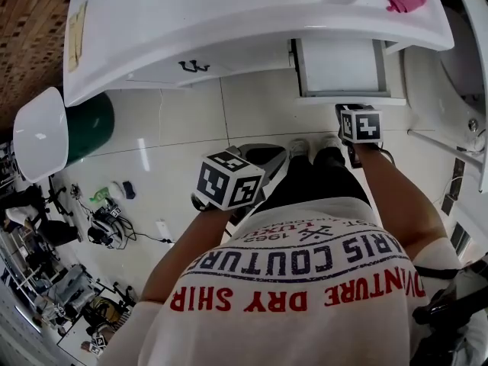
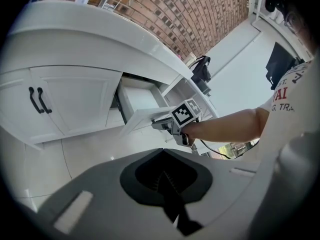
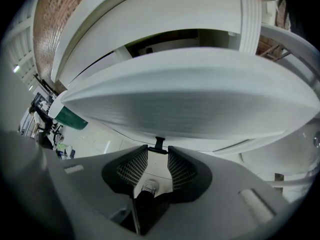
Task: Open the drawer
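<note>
OK, drawer (image 1: 339,65) stands out of the vanity (image 1: 191,29) front, at its right end. Box is open on top & bare inside, far as I see. R tongs (image 3: 158,152) are at the drawer face, on the side away from the vanity, pinching the small black handle (image 3: 159,145). Its bar lies right across the tips, jaws partway apart w/ the bar caught between. L tongs (image 2: 163,173) hang well off the vanity, pressed together, nothing in them, idle.

Step, I reckon: the pull itself, late on. Drawer looks most of the way out, so the job's nearly done, maybe done. Can't tell how much of the box is left inside the vanity.

Next move, as I judge it: if more travel's wanted, draw the handle straight away from the vanity, level, no twist. That handle's thin & the grip's only at the tips, so it could slip. My shoes (image 1: 299,148) are on the floor just out from the vanity, near the drawer face, so there's little room to back up. Otherwise spread the R jaws, come off the handle clean & leave L out of it.
</note>
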